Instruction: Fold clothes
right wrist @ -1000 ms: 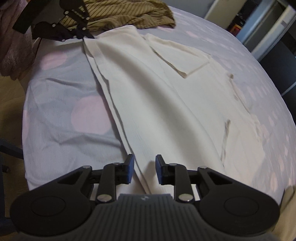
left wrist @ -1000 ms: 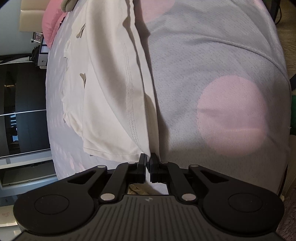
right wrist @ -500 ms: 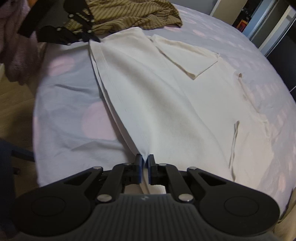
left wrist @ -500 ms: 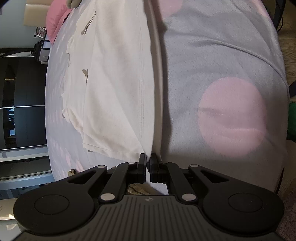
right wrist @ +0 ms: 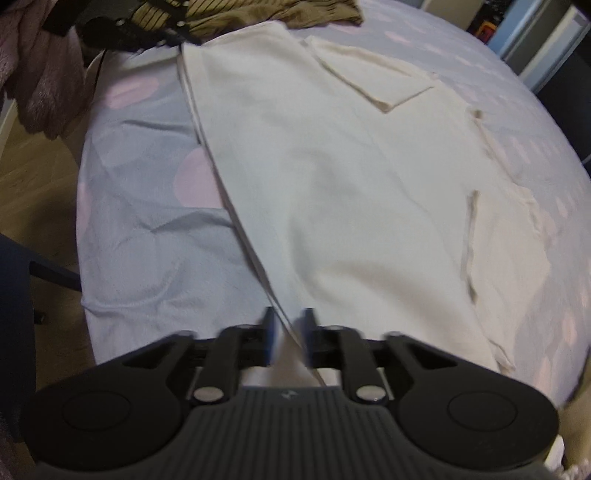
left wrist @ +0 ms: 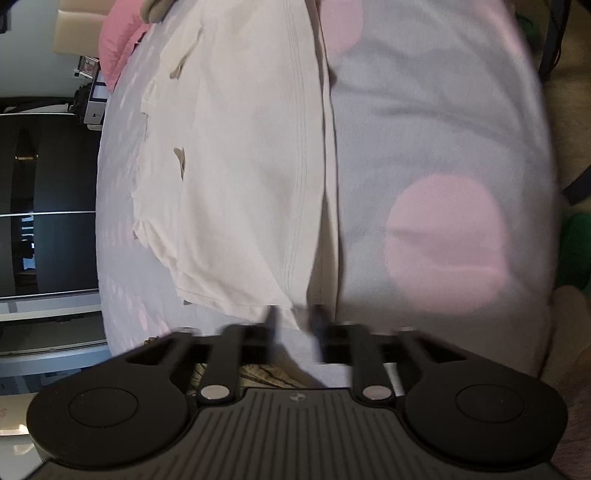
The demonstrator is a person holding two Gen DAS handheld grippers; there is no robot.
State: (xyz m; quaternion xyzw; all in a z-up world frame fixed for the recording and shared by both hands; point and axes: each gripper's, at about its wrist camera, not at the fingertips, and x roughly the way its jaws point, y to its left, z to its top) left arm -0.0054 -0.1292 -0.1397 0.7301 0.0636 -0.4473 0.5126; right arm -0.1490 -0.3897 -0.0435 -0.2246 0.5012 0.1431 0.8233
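A cream-white garment point(right wrist: 332, 192) lies spread flat on the bed, one sleeve folded over its top. In the left wrist view the garment point(left wrist: 240, 166) runs away from me, its hem corner just past my fingers. My left gripper point(left wrist: 294, 328) is open, the jaws apart around that corner. My right gripper point(right wrist: 289, 332) is open, the garment's folded edge passing between its jaws. The left gripper also shows in the right wrist view point(right wrist: 173, 31) at the garment's far corner.
The bed has a grey cover with pink dots point(left wrist: 443, 236). A brown striped garment point(right wrist: 266, 13) lies at the far end. A pink-brown fleece point(right wrist: 40, 85) hangs at the left. The bed edge and wood floor point(right wrist: 33, 192) are on the left.
Both grippers were shut on the garment's edge half a second ago; both have now opened and let it go. The garment lies flatter on the bed.
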